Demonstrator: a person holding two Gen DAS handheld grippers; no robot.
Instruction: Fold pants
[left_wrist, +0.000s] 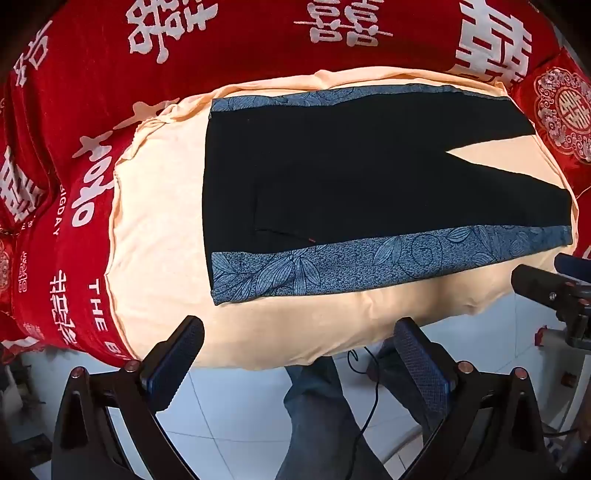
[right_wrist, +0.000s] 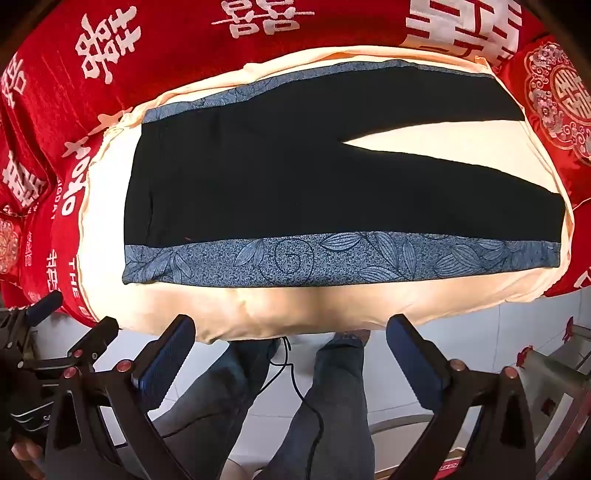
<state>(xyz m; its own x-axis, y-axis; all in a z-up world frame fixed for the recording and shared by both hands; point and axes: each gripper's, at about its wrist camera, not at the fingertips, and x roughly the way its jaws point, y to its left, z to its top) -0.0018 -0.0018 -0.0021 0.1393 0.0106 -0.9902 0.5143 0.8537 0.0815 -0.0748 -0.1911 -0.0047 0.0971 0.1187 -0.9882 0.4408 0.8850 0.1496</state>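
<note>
A: Both grippers hang off the bed's near edge: left gripper spread wide, holding nothing; right gripper likewise.

B: And the pants?

A: Flat on the cream sheet, waistband left, legs splayed right. Pinching sheet with fabric could drag everything crooked

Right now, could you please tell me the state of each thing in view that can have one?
Pants: spread flat on the cream cloth, legs apart, unfolded.
Cream cloth: laid over the red bedding, slightly wrinkled.
Left gripper: open, empty, off the pants.
Right gripper: open, empty, off the pants.
</note>
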